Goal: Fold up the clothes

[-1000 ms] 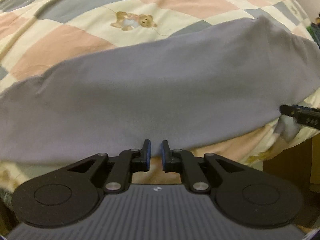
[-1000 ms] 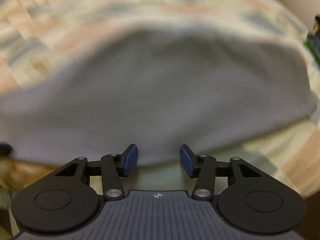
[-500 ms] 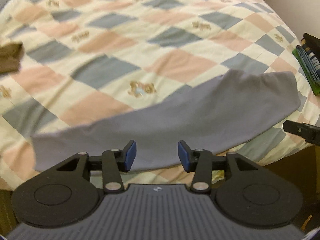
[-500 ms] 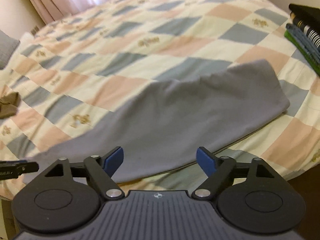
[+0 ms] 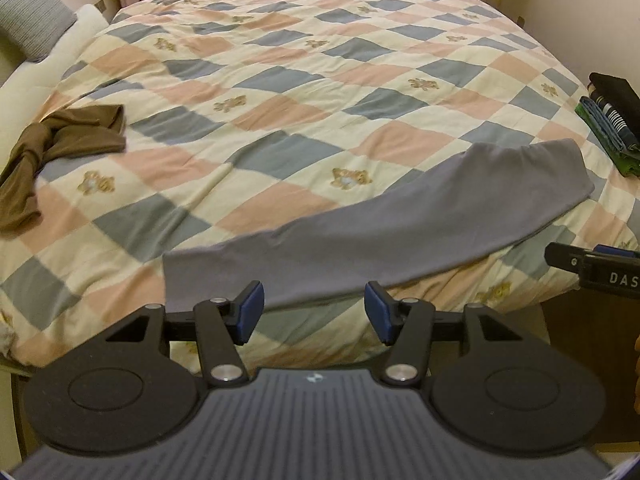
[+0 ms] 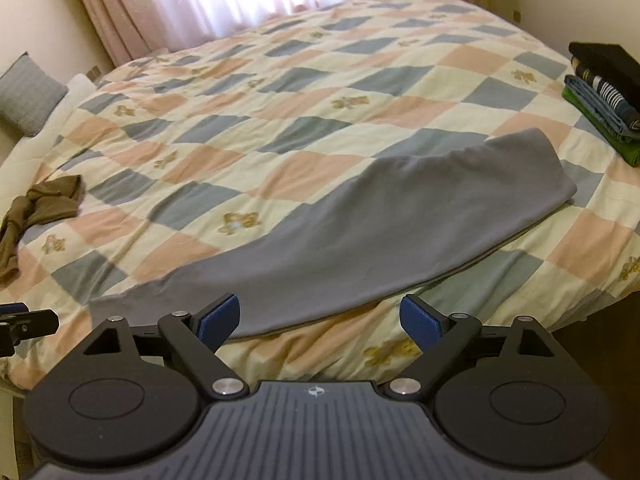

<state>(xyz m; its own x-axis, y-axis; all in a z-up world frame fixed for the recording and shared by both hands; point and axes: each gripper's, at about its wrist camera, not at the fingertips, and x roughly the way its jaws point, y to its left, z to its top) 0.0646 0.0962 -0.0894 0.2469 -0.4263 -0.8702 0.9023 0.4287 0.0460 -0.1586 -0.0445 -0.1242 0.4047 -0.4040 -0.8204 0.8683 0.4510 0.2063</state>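
A grey garment lay folded in a long strip along the near edge of the bed. Both the left gripper and the right gripper hung just short of it, jaws apart and empty. A crumpled brown garment lay well apart, a folded stack opposite.

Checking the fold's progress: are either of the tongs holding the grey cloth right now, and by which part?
Nothing is held. The left tongs and right tongs are both open, off the grey cloth, which lies flat on the bed.
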